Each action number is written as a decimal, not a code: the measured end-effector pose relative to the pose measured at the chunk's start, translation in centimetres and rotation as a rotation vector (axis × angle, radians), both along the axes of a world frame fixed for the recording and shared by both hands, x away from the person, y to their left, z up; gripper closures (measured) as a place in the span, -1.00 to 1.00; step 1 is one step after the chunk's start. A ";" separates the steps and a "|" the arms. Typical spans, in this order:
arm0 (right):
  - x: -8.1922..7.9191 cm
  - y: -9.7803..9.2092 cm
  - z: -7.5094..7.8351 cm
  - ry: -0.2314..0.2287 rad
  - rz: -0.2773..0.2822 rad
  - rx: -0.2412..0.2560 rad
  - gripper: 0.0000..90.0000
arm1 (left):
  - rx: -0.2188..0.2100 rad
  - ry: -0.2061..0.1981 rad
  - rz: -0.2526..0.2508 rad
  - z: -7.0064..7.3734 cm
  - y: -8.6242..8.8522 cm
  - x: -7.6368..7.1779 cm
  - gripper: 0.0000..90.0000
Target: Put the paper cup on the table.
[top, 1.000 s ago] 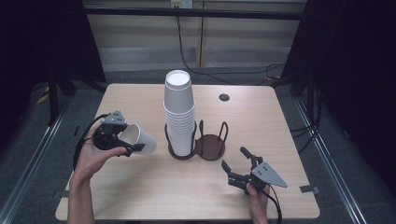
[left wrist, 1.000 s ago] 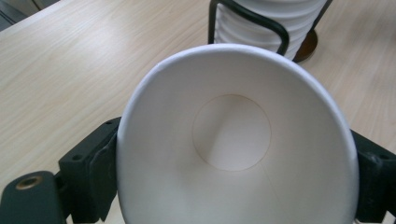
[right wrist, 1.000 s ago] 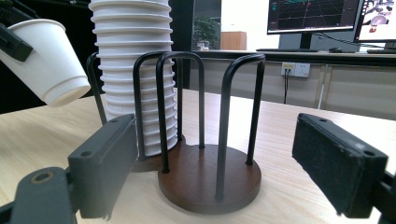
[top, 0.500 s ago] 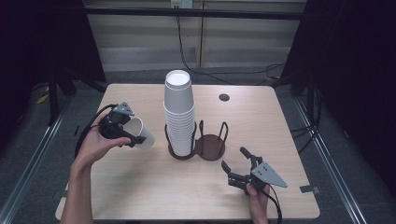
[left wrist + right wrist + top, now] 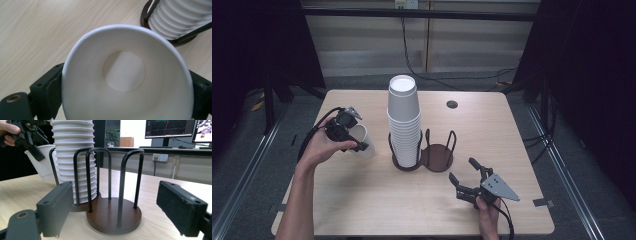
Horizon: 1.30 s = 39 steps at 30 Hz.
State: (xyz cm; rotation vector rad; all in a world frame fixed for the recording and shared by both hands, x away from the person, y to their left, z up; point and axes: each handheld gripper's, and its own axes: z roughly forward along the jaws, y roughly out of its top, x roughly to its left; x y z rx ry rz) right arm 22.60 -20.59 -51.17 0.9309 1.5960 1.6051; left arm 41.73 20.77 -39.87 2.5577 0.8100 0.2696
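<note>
White paper cup (image 5: 362,140) pinched in left gripper (image 5: 353,141), axis tilted, mouth toward gripper camera, left of cup stack (image 5: 404,122). Right gripper (image 5: 465,176) spread, empty, near front table edge (image 5: 422,233).

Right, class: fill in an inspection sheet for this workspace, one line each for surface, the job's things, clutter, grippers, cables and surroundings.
Surface: light wooden table, with a small dark round spot near the far edge.
Job's things: single paper cup held off the table; tall cup stack in a two-bay holder; empty bay beside it.
Clutter: nothing seen.
Grippers: left gripper shut on the paper cup; right gripper open, facing the holder.
Cables: one cable trails from the left gripper; wall cable behind the table.
Surroundings: dark curtains, grey floor.
</note>
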 end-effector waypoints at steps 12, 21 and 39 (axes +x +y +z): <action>0.0 0.0 0.0 -0.004 0.003 0.002 -0.70 | 0.085 0.010 -0.008 -1.9 -1.6 1.0 -0.82; 0.0 0.0 0.0 -0.006 0.006 -0.001 -0.70 | -0.015 -0.005 0.060 -3.0 -1.7 1.6 -0.87; 0.0 0.0 0.0 0.000 0.004 0.002 -0.70 | -0.037 0.001 0.072 -5.0 -1.6 1.4 -0.87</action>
